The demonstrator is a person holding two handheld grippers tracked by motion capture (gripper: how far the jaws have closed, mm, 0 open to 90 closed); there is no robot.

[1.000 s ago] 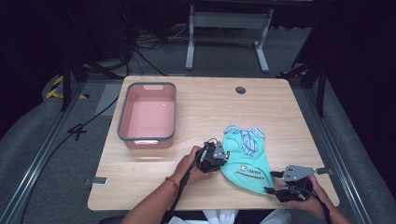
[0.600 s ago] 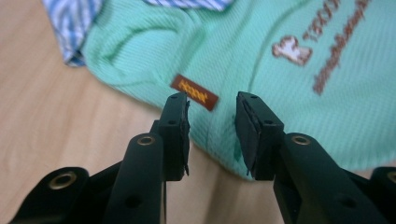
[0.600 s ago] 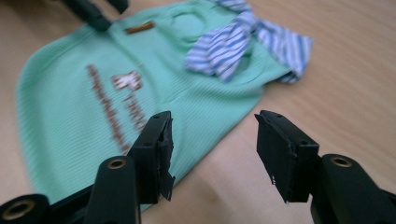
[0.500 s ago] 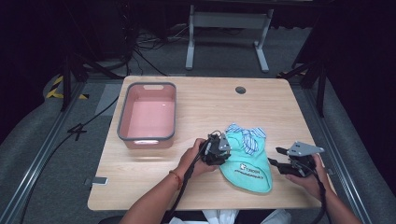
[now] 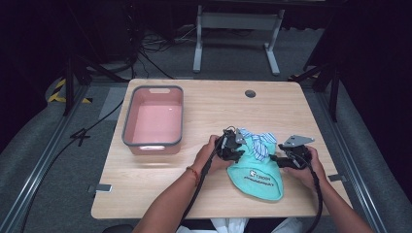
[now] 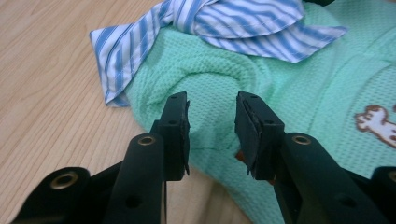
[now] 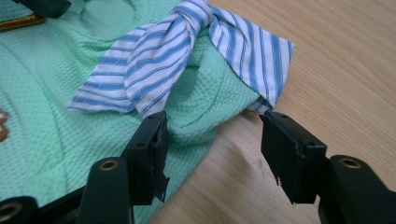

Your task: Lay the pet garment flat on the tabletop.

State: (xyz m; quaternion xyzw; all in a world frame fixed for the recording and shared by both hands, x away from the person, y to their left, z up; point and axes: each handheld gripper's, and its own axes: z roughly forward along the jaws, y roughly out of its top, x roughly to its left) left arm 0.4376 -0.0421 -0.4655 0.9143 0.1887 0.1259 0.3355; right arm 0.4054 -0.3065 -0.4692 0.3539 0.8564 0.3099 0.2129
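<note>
Two forearms over wooden table [image 5: 160, 194], left gripper [image 5: 232, 146] w/ jaws parted over green cloth's [image 5: 256, 172] left edge, right gripper [image 5: 286, 158] jaws spread wide at its right edge, striped tie [image 5: 257, 143] on cloth's far end, pink tub [image 5: 154, 116] beyond at left.

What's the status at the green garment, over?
Left hand-held gripper open, jaws astride a fold of the green garment. Right hand-held gripper open at its opposite edge. Garment flat on table, striped bow on top. Nothing in the way.
</note>
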